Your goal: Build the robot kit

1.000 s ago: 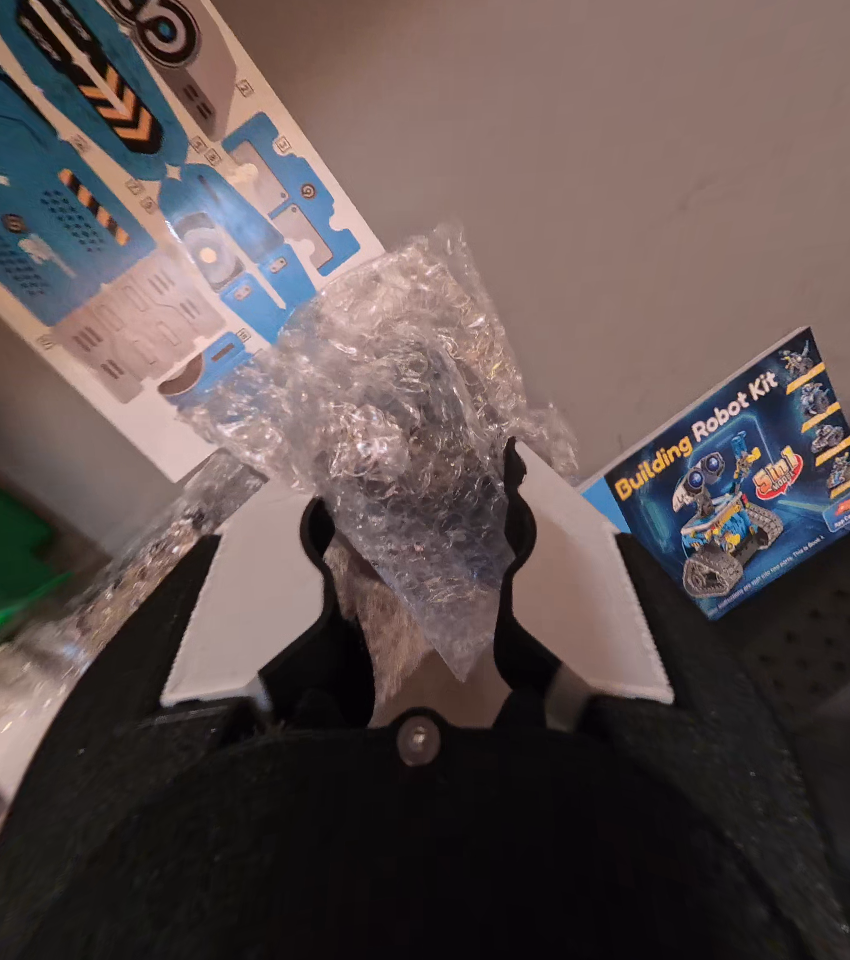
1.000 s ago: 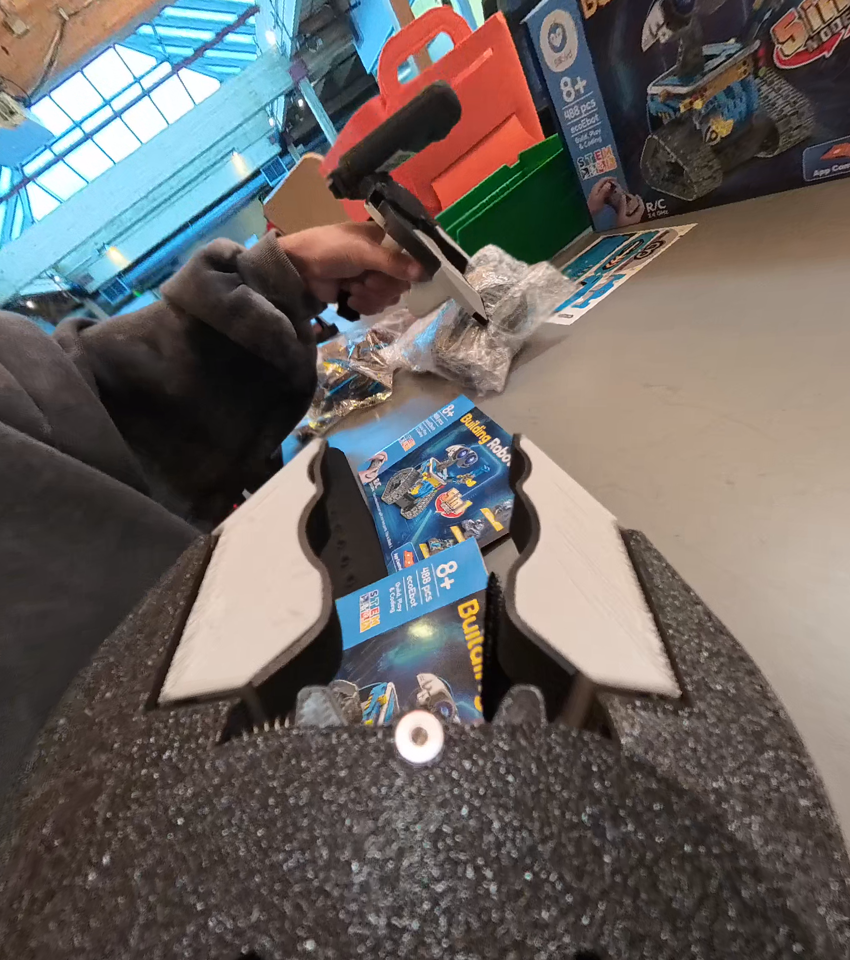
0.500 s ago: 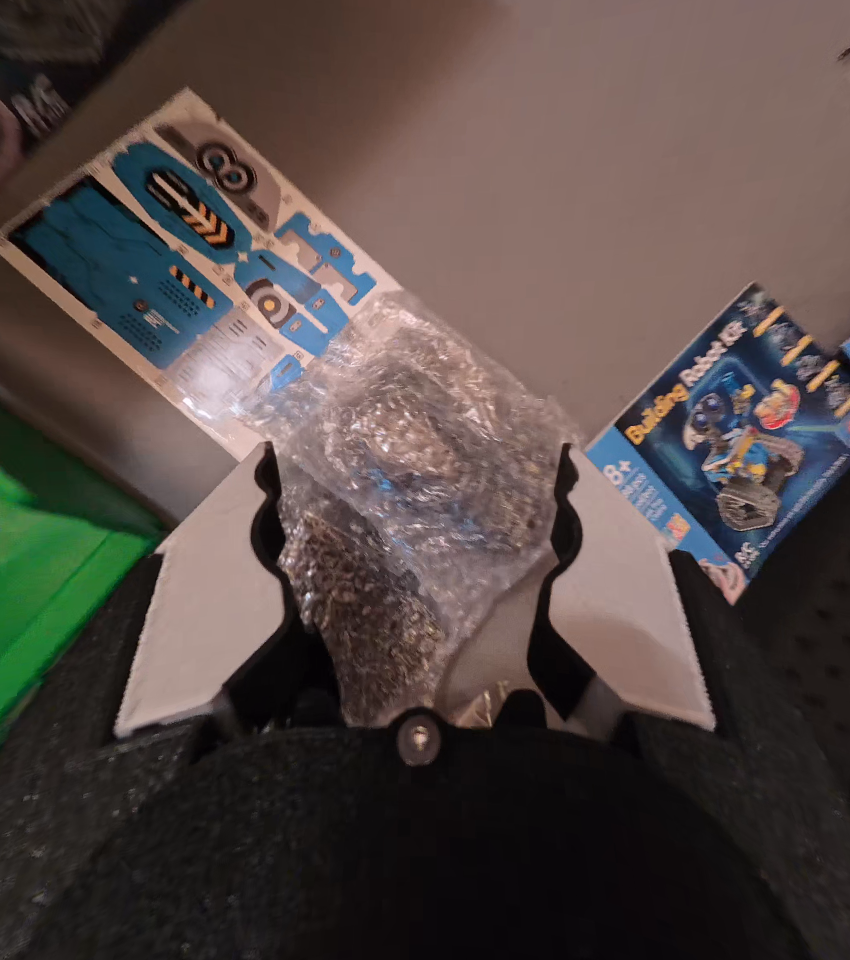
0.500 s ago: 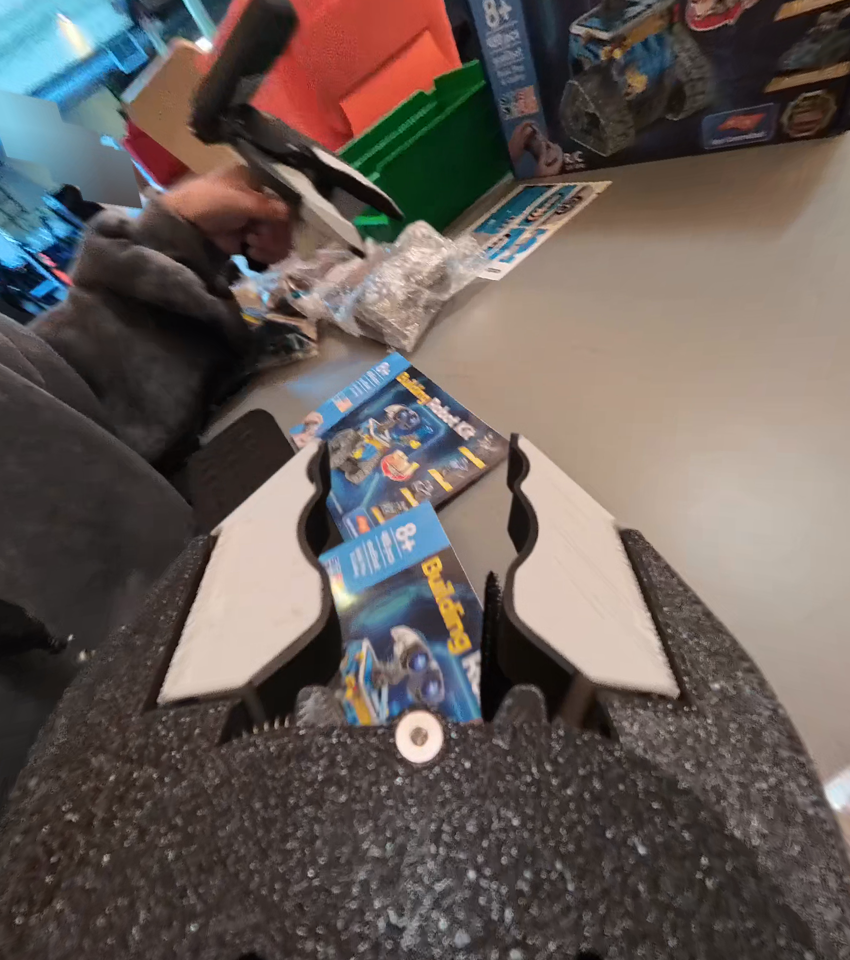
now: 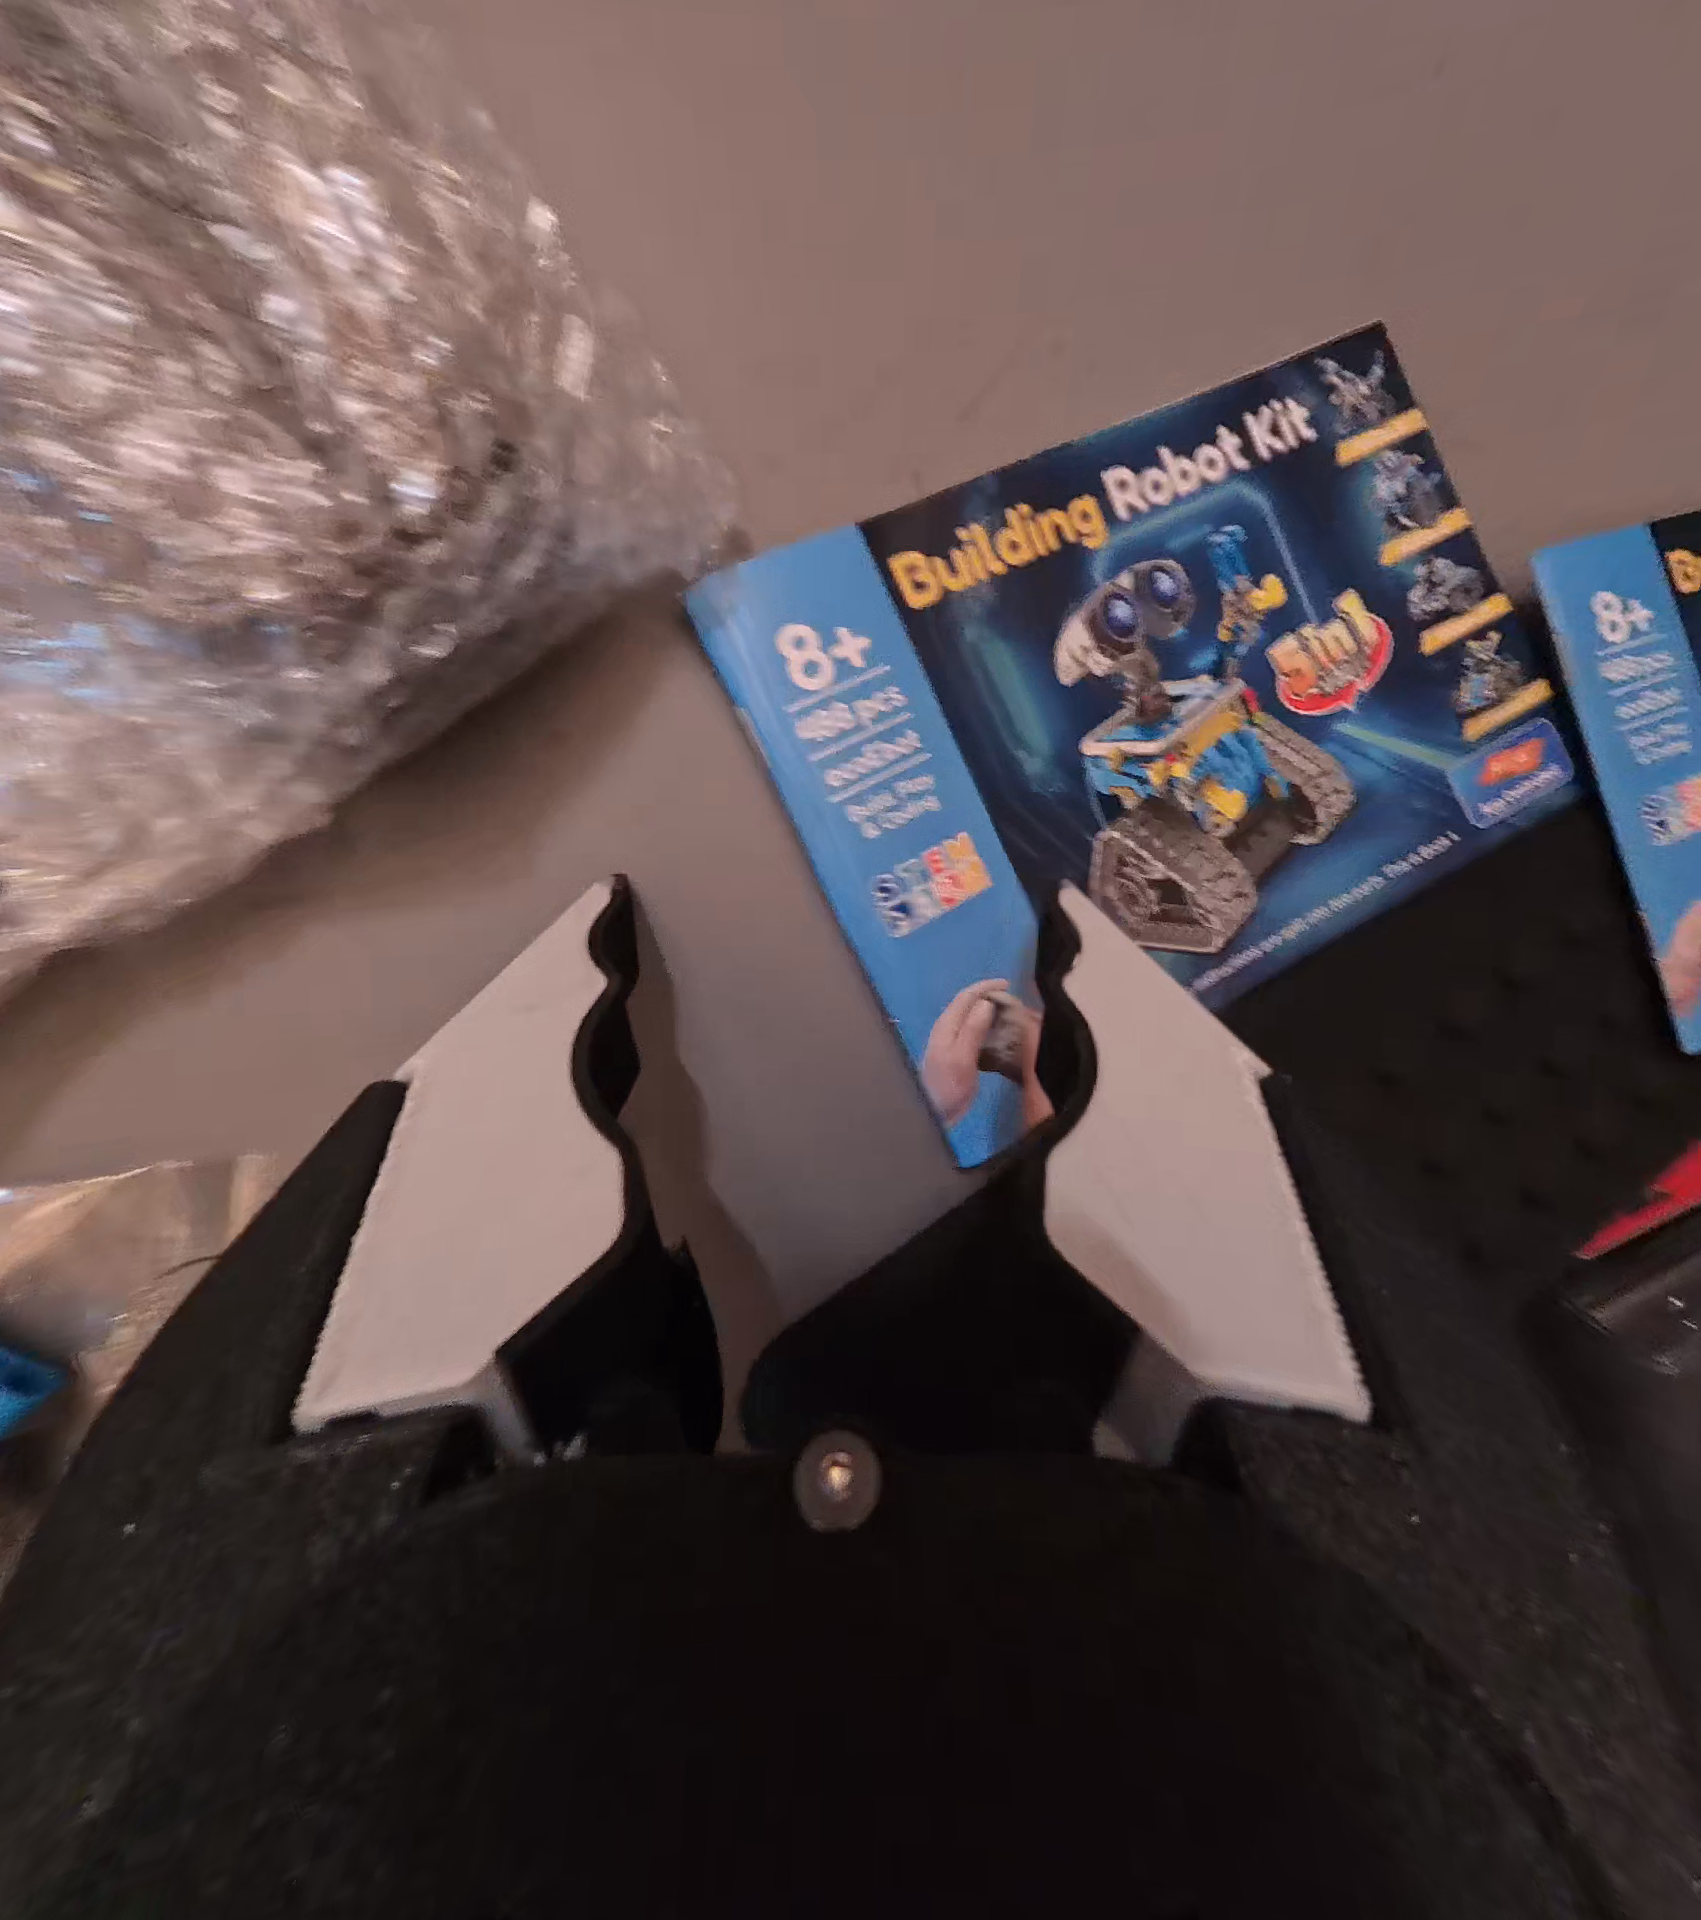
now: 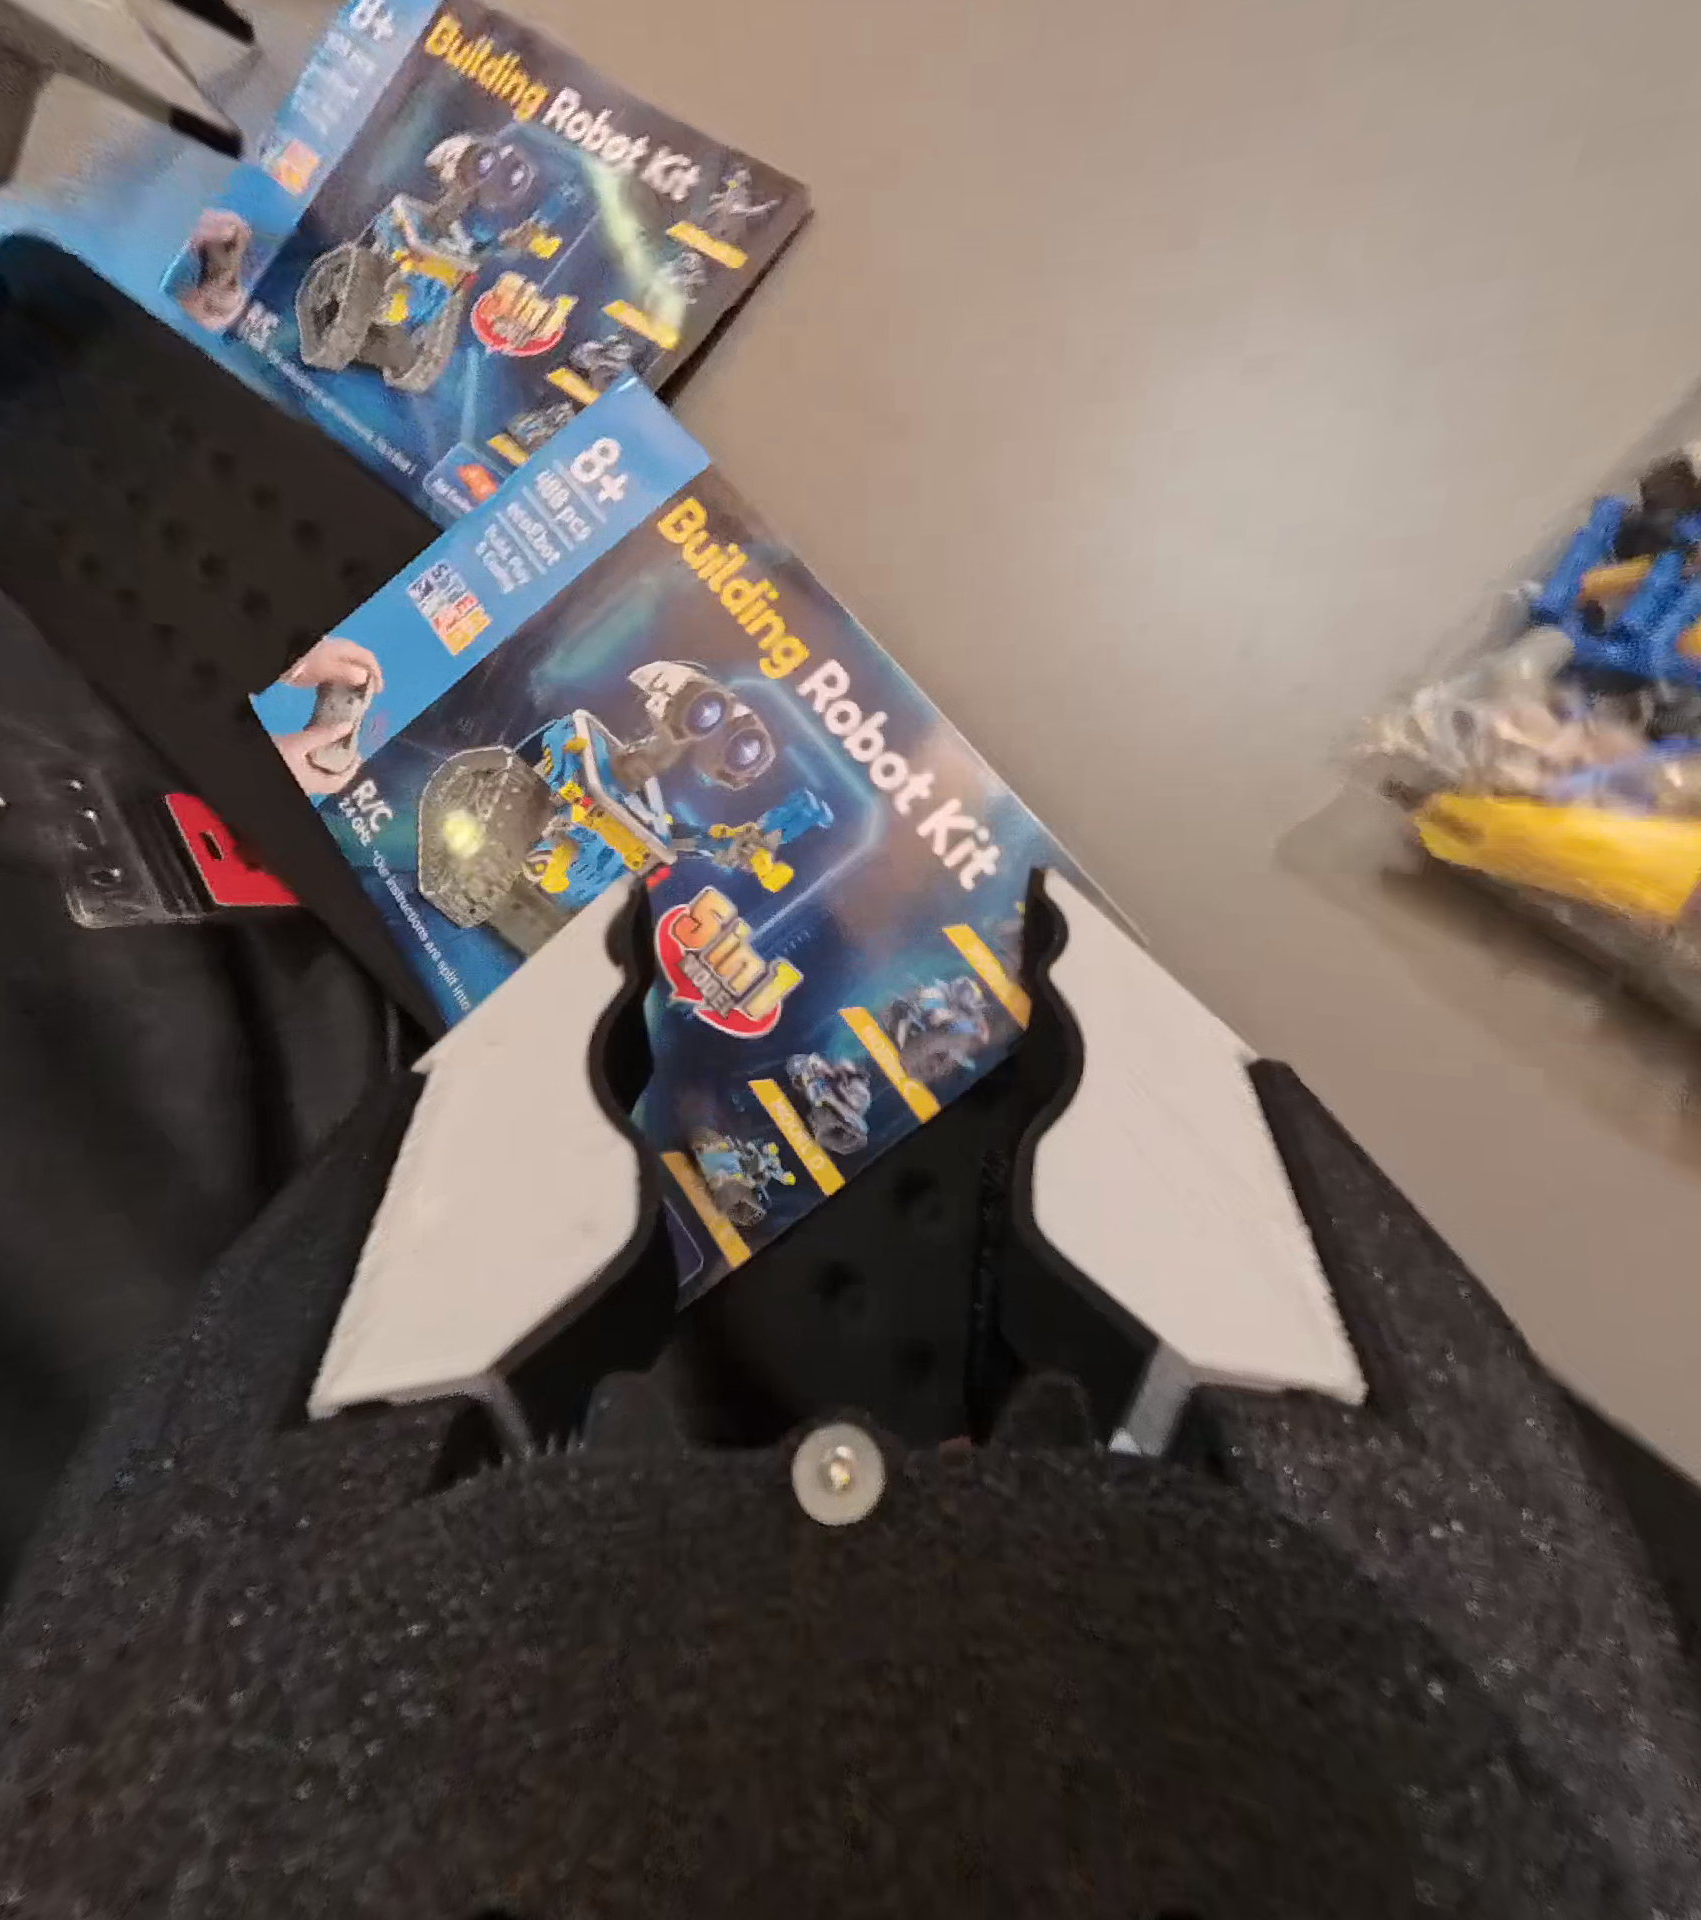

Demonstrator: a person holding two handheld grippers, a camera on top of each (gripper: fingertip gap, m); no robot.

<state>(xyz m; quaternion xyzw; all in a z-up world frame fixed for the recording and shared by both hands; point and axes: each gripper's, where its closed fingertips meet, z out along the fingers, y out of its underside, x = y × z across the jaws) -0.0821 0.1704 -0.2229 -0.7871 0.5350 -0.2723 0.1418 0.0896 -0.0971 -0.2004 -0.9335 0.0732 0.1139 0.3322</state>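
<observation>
Right wrist view puts a printed booklet point(image 6: 680, 831) at the centre, so we begin there. It lies flat on the grey table point(image 6: 1241, 364), its near left corner hanging over a black perforated foam pad point(image 6: 150, 499). Our right gripper point(image 6: 830, 899) hangs over its near end with the jaws well apart; the booklet's cover shows in the gap between them, but we cannot tell whether either fingertip touches the paper, and nothing is pinched. A second booklet point(image 6: 513, 239) of the same print lies just beyond, farther and to the left, its edge tucked close to the first; we judge the two were laid out side by side as flat paper. Far to the right, well apart from both, sits a clear bag of blue and yellow building pieces point(image 6: 1635, 748). At the left edge a small clear packet with a red card point(image 6: 191, 852) rests on dark fabric.

In the left wrist view, our left gripper point(image 5: 835, 899) is likewise spread wide and empty, poised over bare table point(image 5: 1033, 208). Its right fingertip overlaps the near corner of a booklet point(image 5: 1137, 707) in the picture; contact is unclear. A bubble-wrapped bundle point(image 5: 202, 468), blurred, fills the far left, clear of the jaws. Another booklet point(image 5: 1698, 758) shows at the right edge, and a shiny plastic bag point(image 5: 46, 1299) lies near left.
</observation>
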